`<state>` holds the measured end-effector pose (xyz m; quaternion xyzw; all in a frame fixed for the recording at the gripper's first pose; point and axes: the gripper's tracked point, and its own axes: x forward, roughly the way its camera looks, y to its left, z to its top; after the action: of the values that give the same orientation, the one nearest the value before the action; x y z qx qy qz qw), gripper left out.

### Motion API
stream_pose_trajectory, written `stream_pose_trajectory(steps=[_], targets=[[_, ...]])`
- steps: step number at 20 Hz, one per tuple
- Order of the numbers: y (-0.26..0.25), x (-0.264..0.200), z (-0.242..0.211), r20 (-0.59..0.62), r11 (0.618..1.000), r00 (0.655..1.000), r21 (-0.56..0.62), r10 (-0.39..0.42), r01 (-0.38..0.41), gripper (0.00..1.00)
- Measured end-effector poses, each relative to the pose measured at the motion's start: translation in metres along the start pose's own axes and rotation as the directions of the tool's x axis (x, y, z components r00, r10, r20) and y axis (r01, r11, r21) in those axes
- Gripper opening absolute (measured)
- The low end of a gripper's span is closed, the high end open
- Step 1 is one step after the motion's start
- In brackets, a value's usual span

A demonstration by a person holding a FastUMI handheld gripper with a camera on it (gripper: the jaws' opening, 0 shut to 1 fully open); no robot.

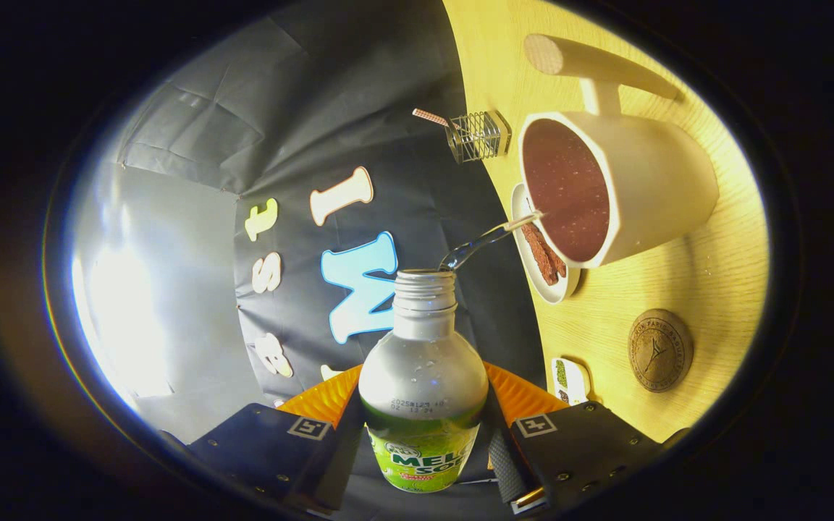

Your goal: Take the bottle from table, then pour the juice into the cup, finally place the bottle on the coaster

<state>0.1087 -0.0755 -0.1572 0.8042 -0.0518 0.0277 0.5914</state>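
My gripper (423, 441) is shut on a silver bottle (423, 376) with a green label, both fingers pressing its sides. The bottle is uncapped and tipped over sideways relative to the table. A thin clear stream (489, 237) runs from its open mouth into the white cup (649, 188), which stands just beyond the fingers and holds dark reddish liquid. The cup has a long wooden-looking handle (591, 61). A round brown coaster (660, 350) lies on the wooden table (706, 275) beside the cup, nearer to me.
A small white dish (541, 278) with brown strips sits against the cup's far side. A wire basket (476, 135) with a striped stick stands near the table's back edge. A small white packet (569, 379) lies close to my right finger.
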Motion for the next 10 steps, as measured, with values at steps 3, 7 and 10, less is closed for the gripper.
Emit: stream_pose_trajectory(steps=[3,7,10], targets=[[0.0003,0.0002,0.0,0.001,1.0,1.0,0.008,-0.002,0.002,0.77],[0.0006,0.0,0.0016,0.006,1.0,1.0,0.029,-0.005,0.005,0.77],[0.0019,0.0003,0.0022,0.009,0.999,1.0,0.045,-0.001,0.0,0.77]])
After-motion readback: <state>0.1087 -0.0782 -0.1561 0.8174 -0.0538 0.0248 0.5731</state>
